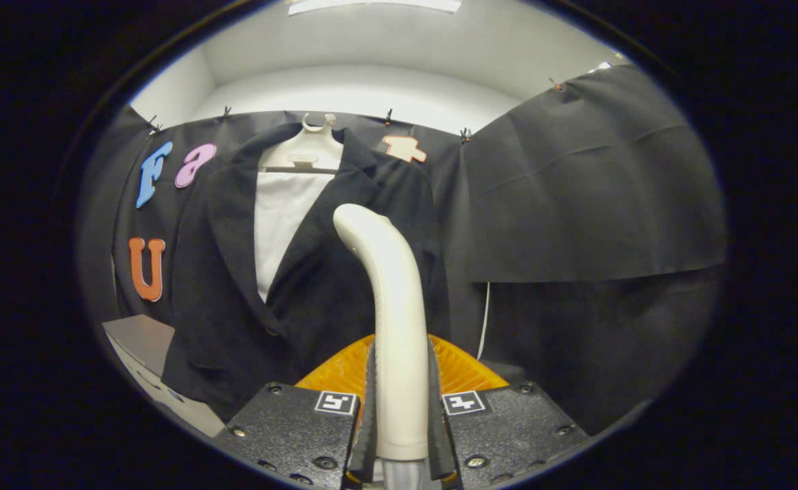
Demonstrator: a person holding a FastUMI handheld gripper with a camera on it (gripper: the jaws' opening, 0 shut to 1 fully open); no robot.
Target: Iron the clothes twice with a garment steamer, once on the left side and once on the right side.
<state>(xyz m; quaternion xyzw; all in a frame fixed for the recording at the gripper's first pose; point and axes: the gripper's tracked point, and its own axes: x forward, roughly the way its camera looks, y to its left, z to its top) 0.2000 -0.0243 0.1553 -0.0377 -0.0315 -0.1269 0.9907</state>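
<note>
Now I'm clamping the gripper (399,415) tight on the upright steamer (389,306); the jacket (304,292) is hanging just beyond, centre-left.

Tongs (401,408) clamp steamer (389,299), apparently just before jacket (235,272).

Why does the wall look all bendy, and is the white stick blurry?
In the gripper view the fisheye lens curves straight lines, so the wall cloth bows. The steamer, pinched in the claw, is fairly sharp and brightly lit, with soft shine on its head. The jacket is so dark that its folds hardly show. A ceiling light glares at the top.
</note>
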